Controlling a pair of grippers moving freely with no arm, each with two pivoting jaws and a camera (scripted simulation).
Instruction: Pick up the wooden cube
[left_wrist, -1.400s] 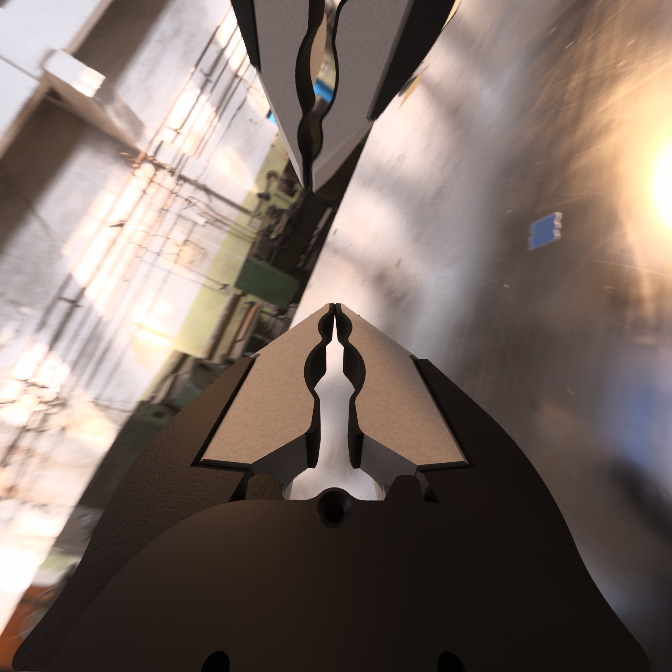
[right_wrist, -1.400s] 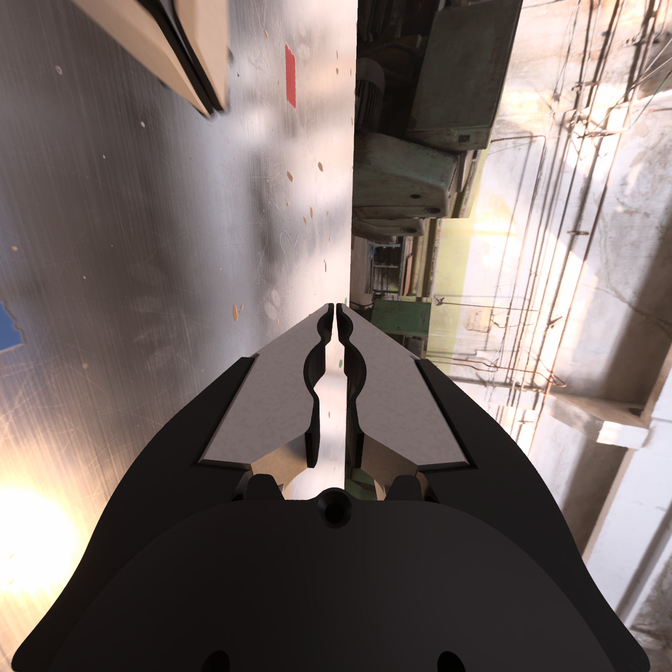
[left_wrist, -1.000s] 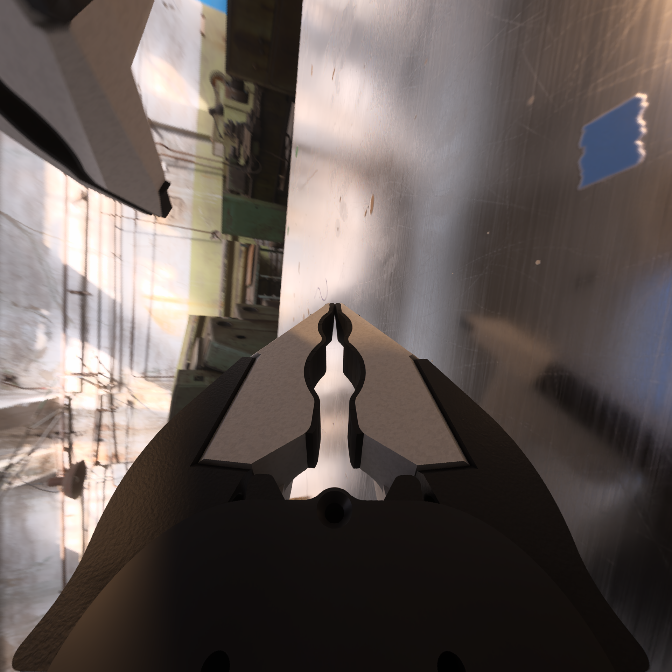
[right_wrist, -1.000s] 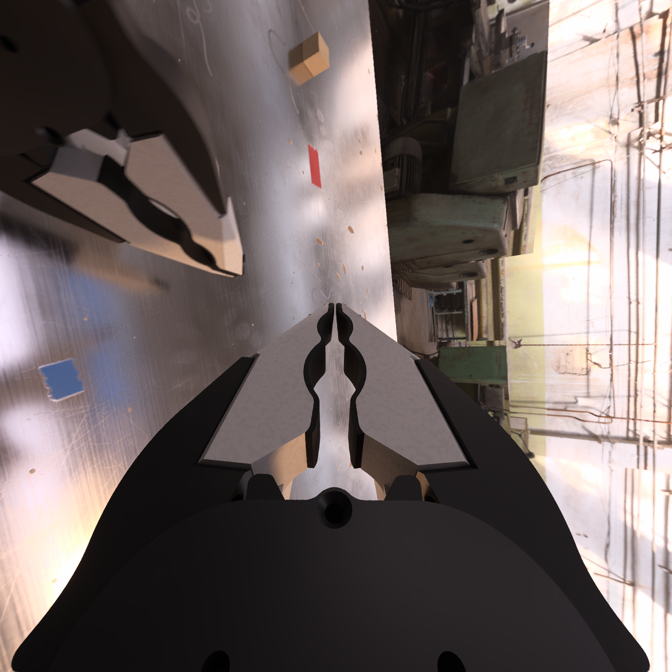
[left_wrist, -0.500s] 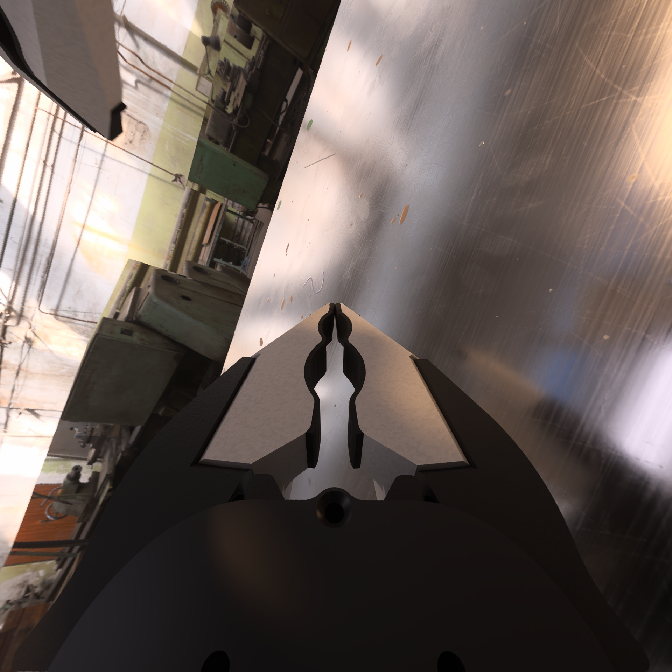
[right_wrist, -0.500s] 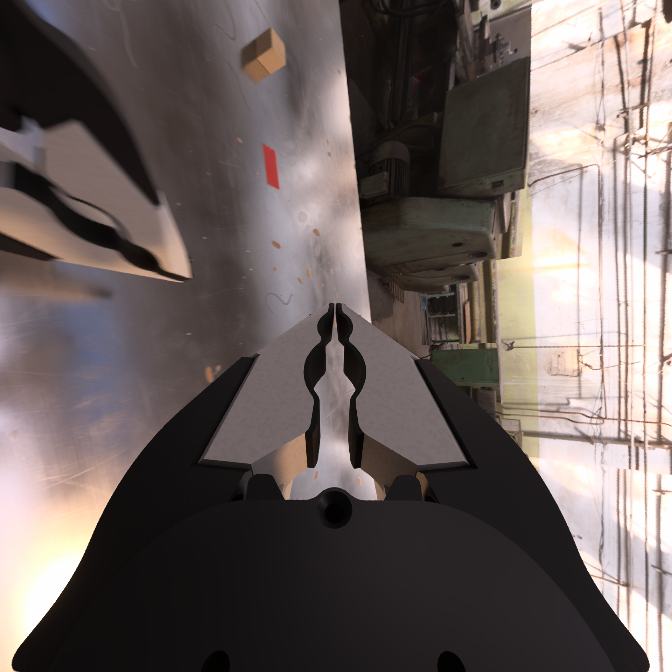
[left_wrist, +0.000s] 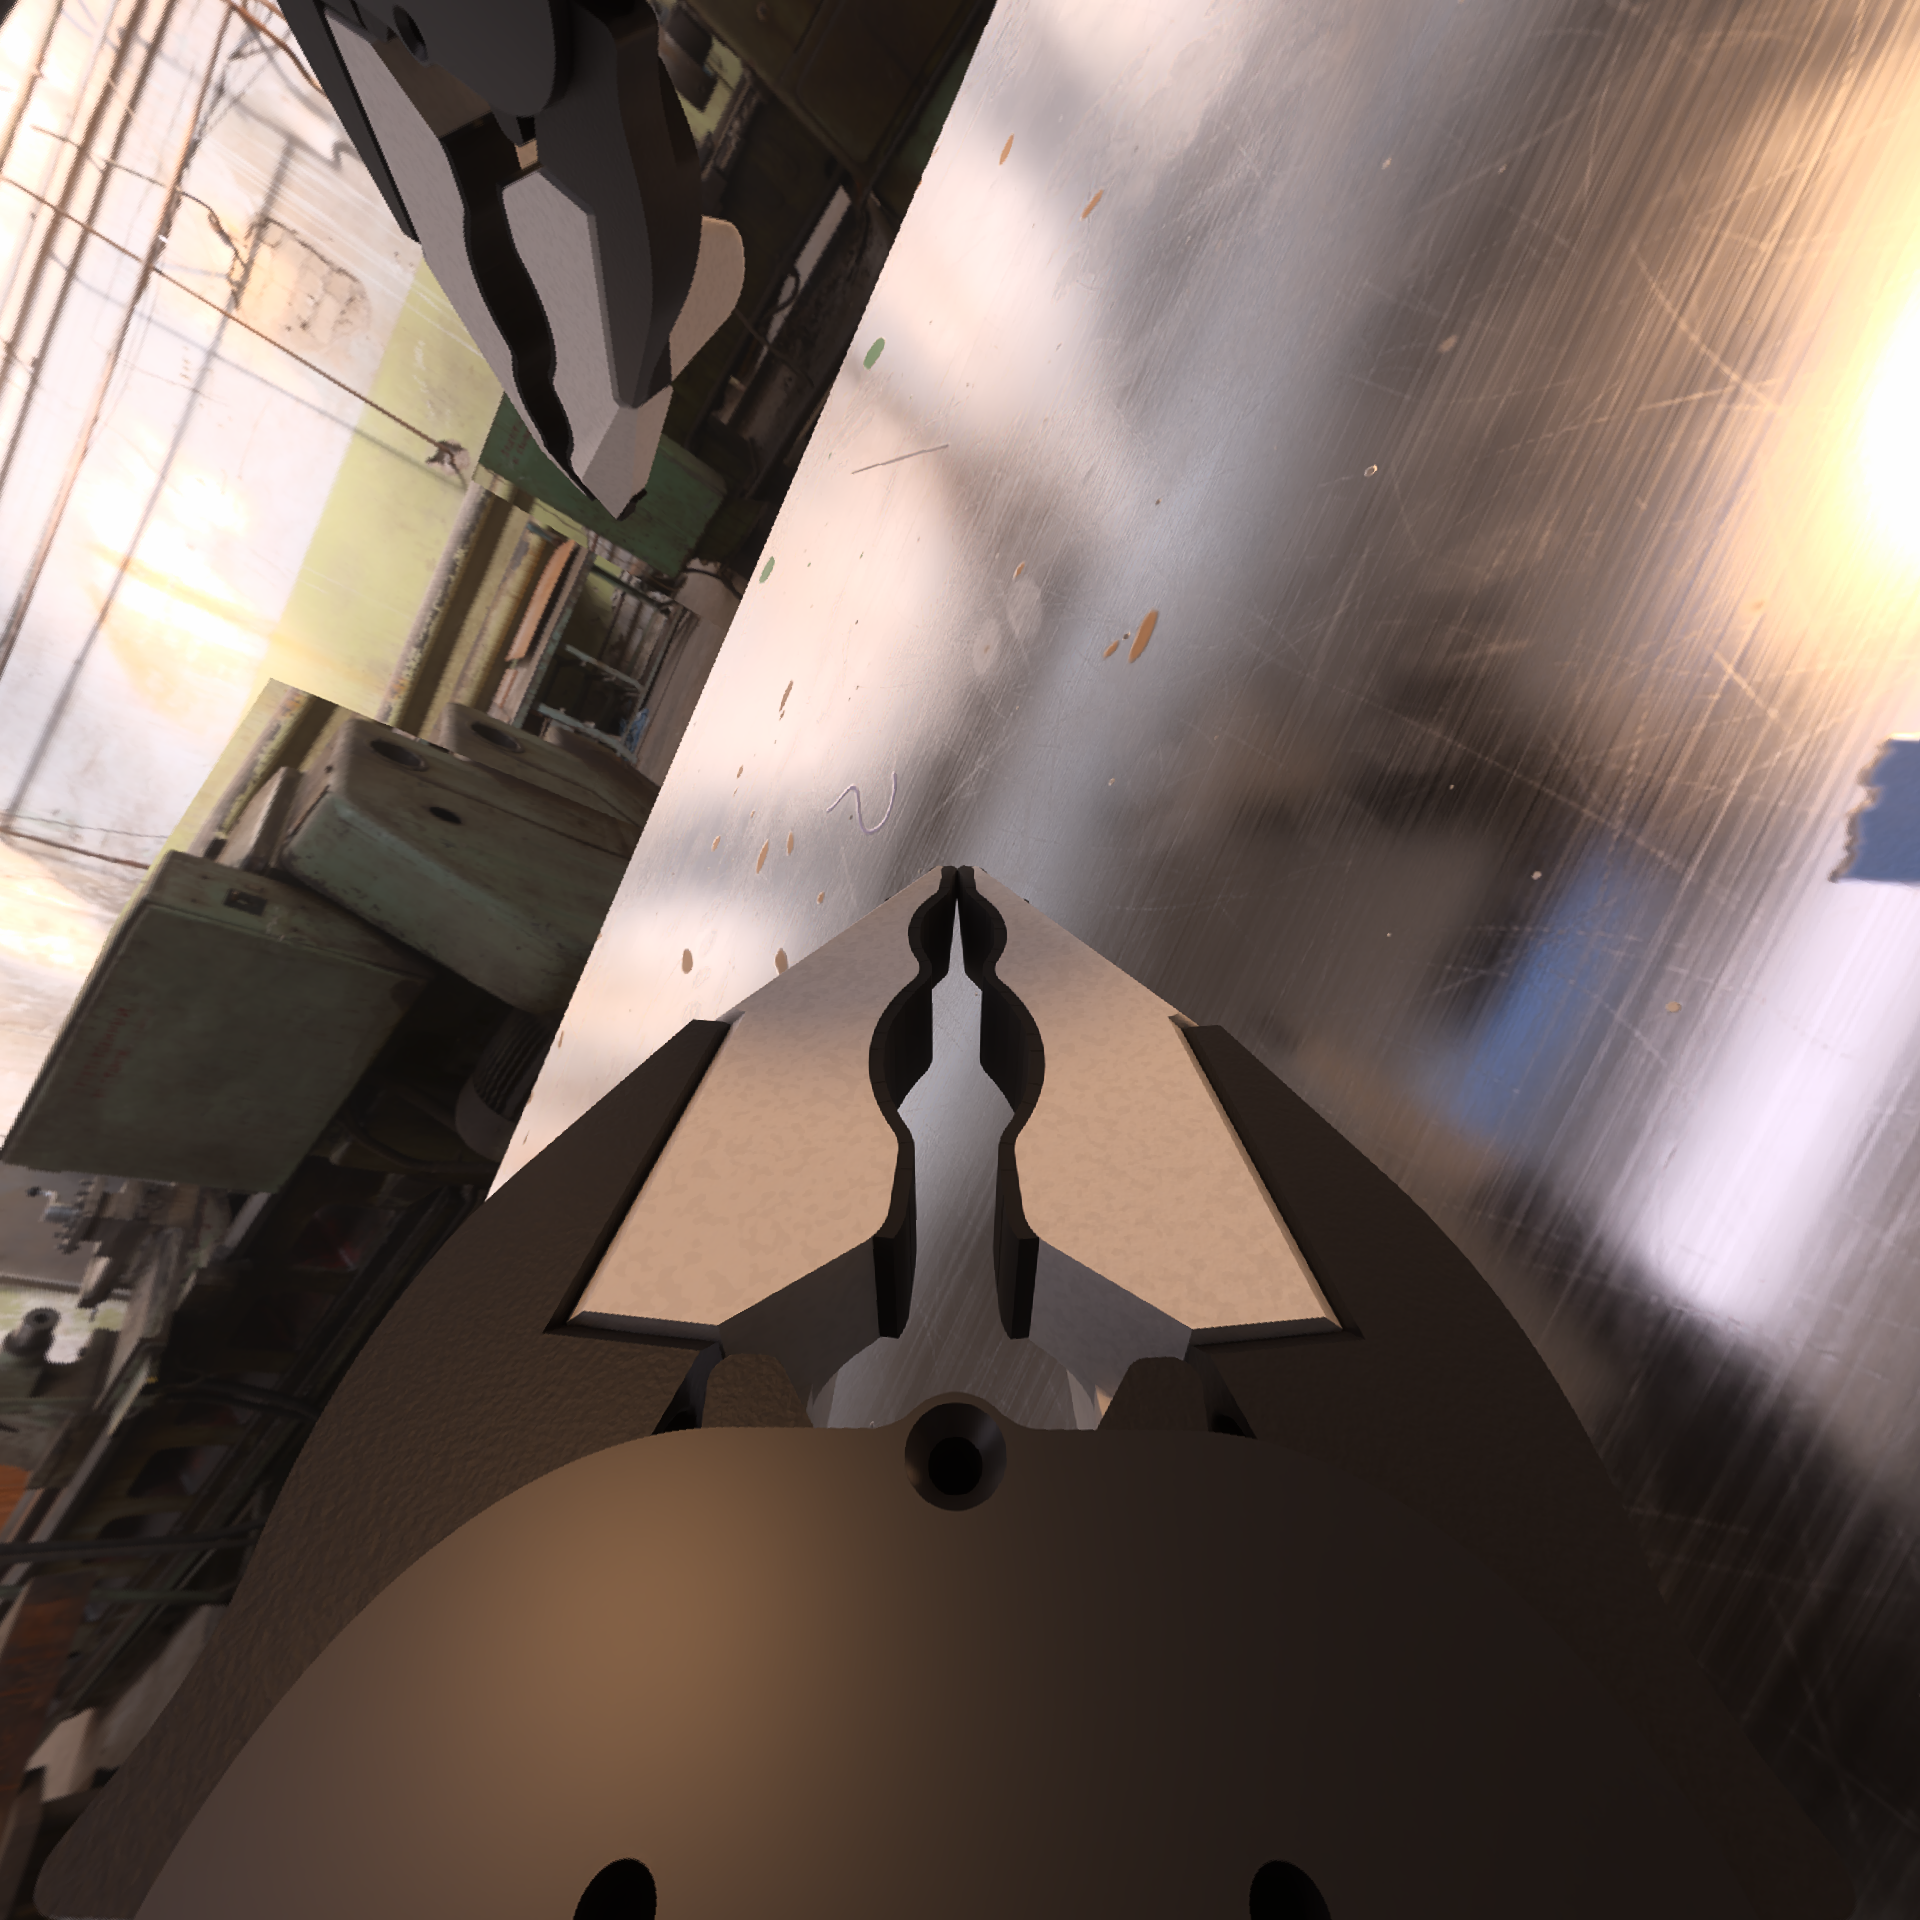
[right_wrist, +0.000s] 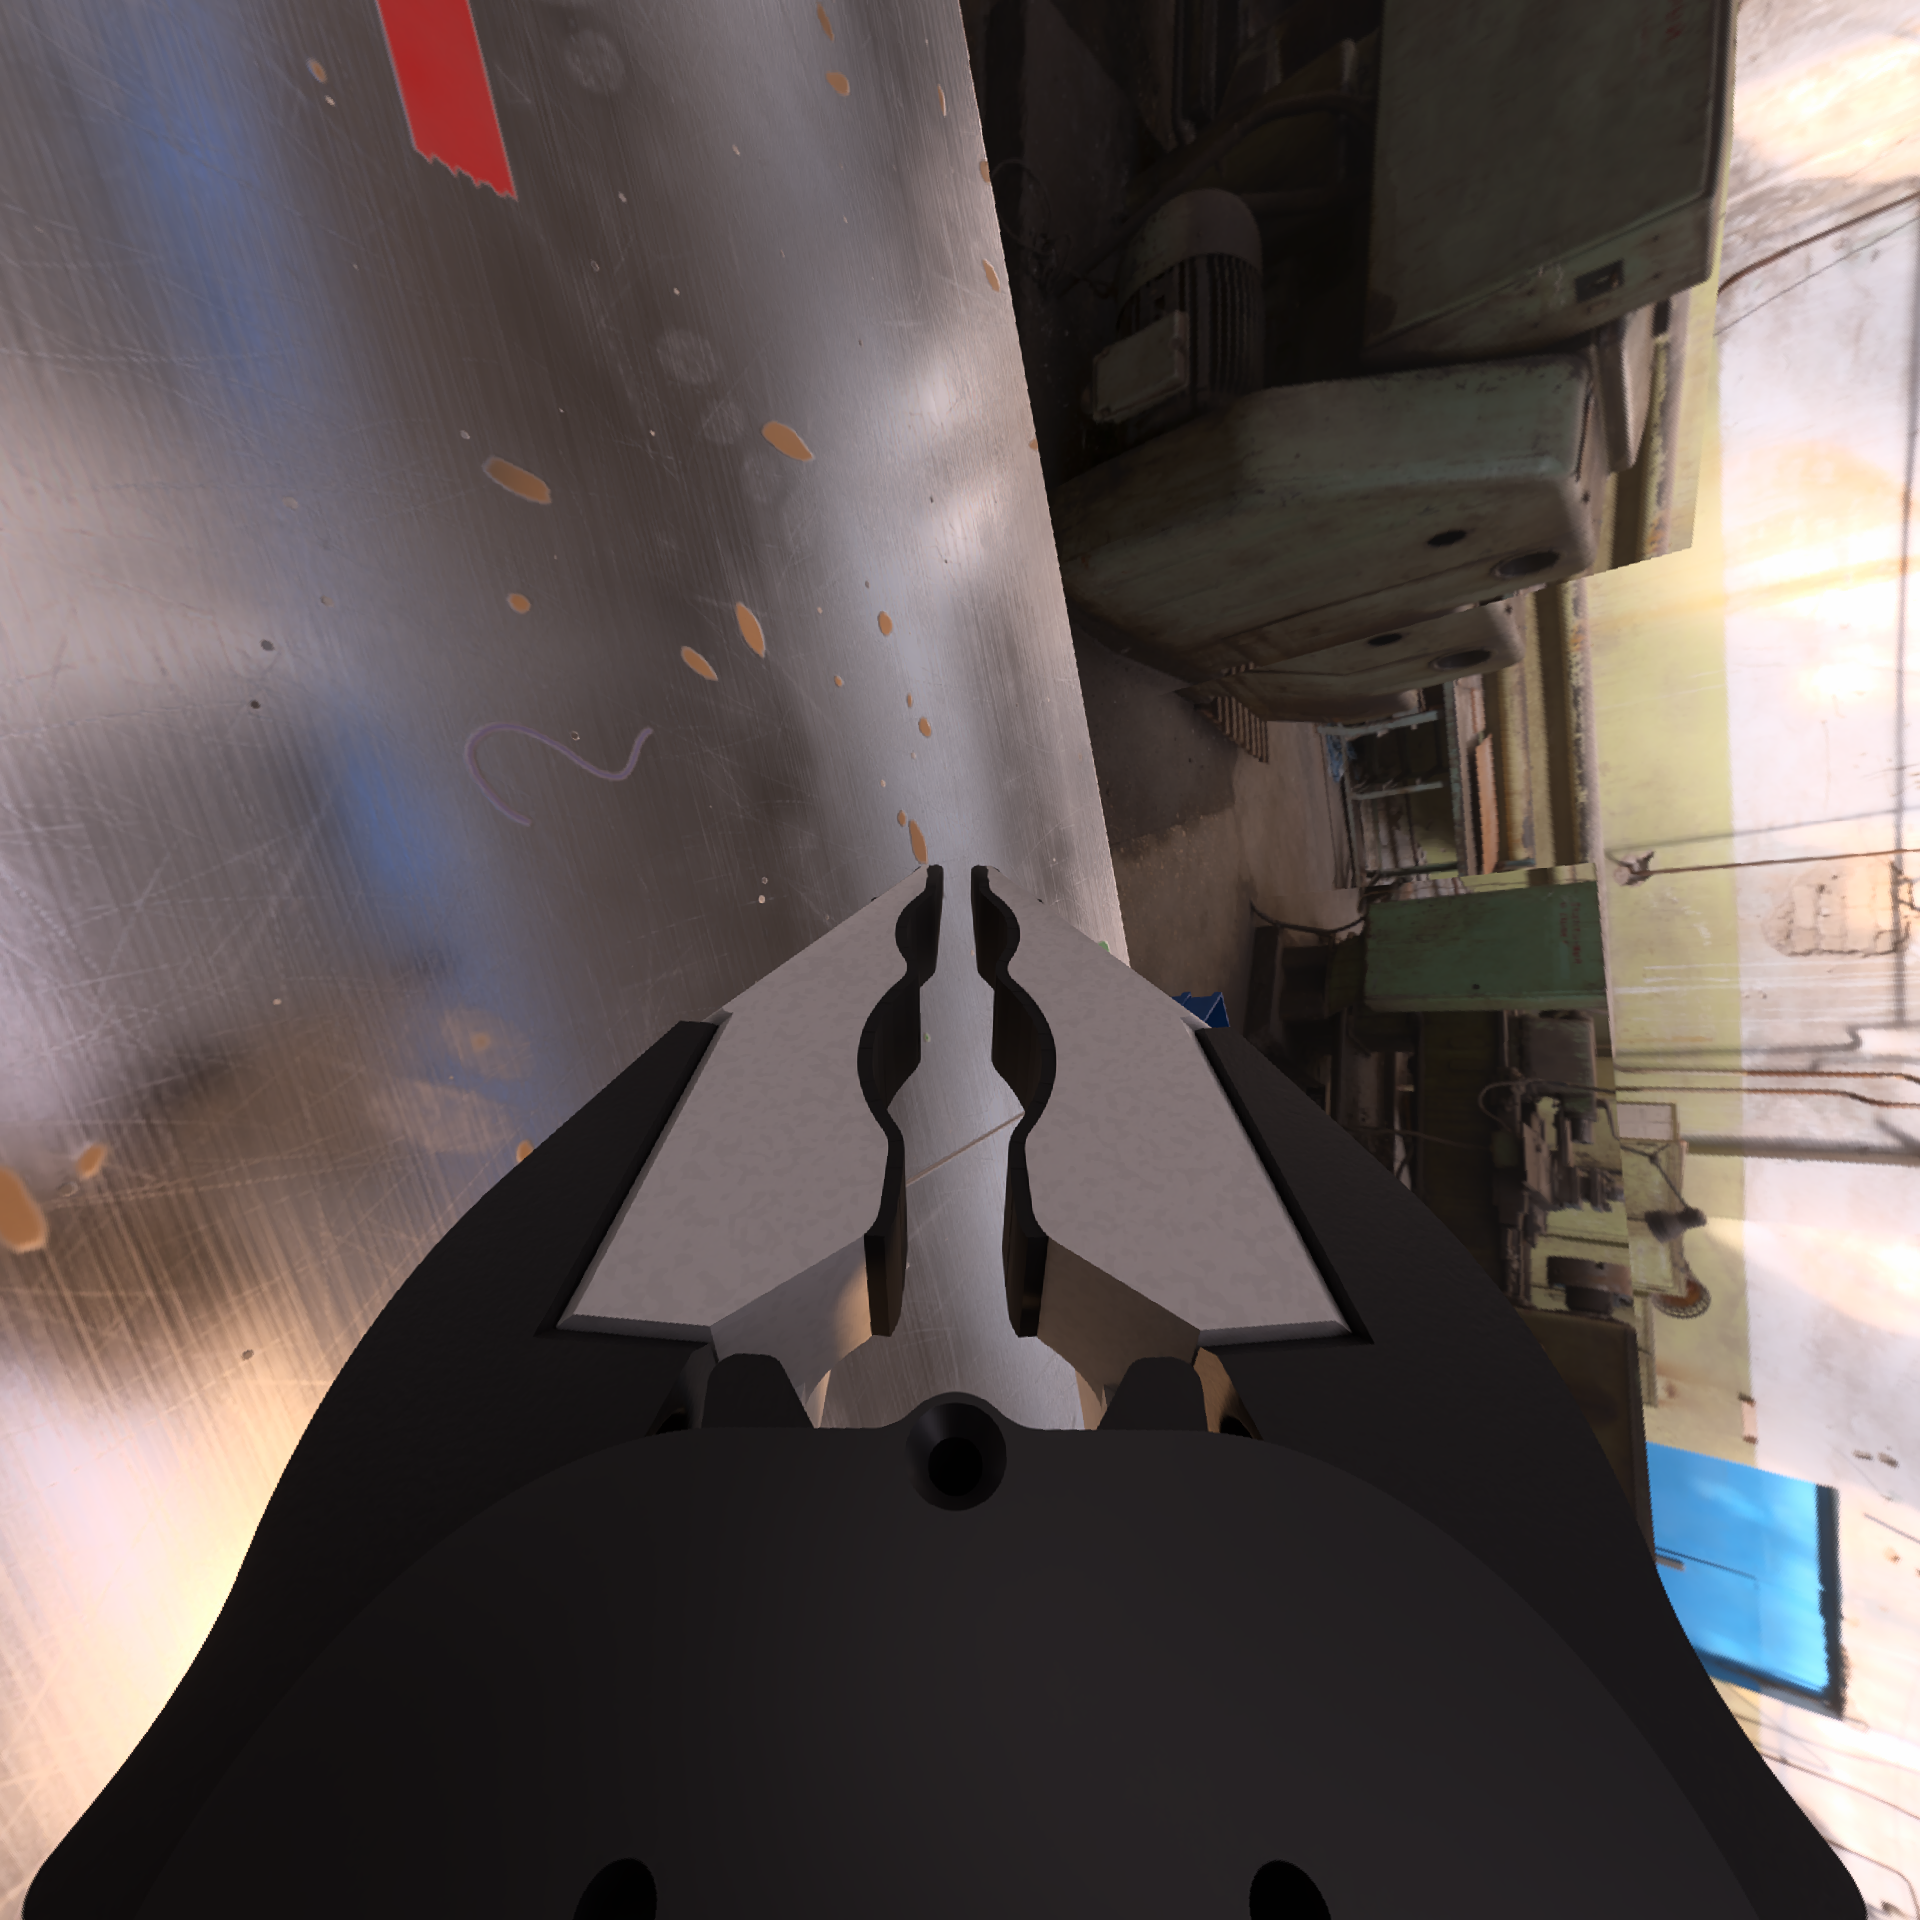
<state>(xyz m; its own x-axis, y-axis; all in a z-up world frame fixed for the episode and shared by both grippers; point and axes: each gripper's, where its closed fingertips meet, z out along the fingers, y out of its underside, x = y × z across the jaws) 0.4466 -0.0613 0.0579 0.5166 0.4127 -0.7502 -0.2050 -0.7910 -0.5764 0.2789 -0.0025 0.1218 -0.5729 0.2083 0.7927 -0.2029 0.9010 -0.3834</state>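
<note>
The wooden cube is not in either view. My left gripper (left_wrist: 956, 878) is shut and empty, its fingertips touching, low over the scratched metal table (left_wrist: 1351, 520) near its far edge. My right gripper (right_wrist: 954, 878) is empty with a narrow gap between its fingertips, and points at the table (right_wrist: 416, 935) close to the same edge. The right gripper also shows in the left wrist view (left_wrist: 603, 488), at the upper left, ahead of and apart from the left gripper.
A strip of red tape (right_wrist: 447, 94) lies on the table ahead of the right gripper. A piece of blue tape (left_wrist: 1886, 821) lies at the right. A purple thread (right_wrist: 551, 758) and orange specks lie near the edge. Green machines (right_wrist: 1351, 499) stand beyond it.
The right view has moved forward; the cube and the left gripper have left it, and the red tape is nearer. The right fingertips have parted slightly. The left view now shows more of the right gripper.
</note>
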